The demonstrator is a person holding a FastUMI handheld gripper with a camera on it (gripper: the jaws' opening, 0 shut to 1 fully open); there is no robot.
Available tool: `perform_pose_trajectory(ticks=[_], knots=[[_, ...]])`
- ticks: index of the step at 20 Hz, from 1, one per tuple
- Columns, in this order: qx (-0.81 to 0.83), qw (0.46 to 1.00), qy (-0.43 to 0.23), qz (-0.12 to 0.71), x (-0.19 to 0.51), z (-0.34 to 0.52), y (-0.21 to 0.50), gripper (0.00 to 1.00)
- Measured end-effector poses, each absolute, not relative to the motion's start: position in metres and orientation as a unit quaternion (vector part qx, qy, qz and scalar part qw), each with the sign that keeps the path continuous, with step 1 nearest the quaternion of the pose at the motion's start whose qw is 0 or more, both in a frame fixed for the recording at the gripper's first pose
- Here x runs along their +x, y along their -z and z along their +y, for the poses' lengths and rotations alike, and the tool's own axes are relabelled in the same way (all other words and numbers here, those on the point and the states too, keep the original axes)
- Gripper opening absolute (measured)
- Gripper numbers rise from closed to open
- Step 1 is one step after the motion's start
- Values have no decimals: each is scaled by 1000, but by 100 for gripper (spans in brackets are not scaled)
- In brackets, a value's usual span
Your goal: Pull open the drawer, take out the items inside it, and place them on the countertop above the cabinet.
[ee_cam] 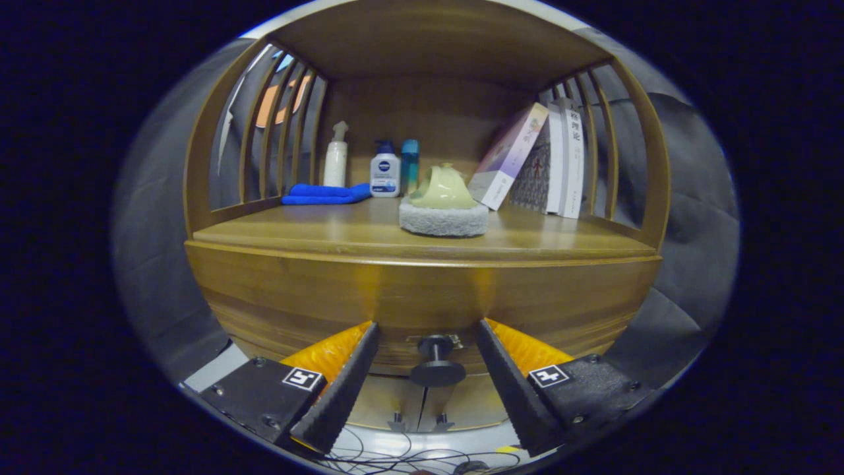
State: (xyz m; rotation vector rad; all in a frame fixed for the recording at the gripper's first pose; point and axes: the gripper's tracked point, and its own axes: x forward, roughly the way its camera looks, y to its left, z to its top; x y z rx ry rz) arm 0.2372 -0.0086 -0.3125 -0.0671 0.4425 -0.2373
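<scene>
A wooden cabinet stands straight ahead, its drawer front [422,297] closed flush below the countertop [330,234]. The drawer's dark round knob [436,366] juts out on a short stem. My gripper [428,324] is open, with one finger on each side of the knob and a gap to both. The fingertips lie close to the drawer front. What lies inside the drawer is hidden.
On the countertop sit a pale green teapot-like piece [443,188] on a grey pad [443,221], a folded blue cloth [326,194], three bottles [385,170] at the back, and leaning books [541,161]. Slatted side rails [280,128] and a shelf above enclose the countertop. Cables [395,455] trail on the floor below.
</scene>
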Motion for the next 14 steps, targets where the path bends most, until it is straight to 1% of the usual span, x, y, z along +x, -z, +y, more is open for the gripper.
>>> perform_pose_trajectory(ticks=[3, 6, 12, 14], knots=[[-25, 981, 74, 176, 219, 10, 275, 99], [-30, 988, 44, 143, 182, 25, 229, 99], [3, 991, -25, 130, 108, 27, 145, 99], [6, 993, -33, 112, 82, 14, 109, 99]])
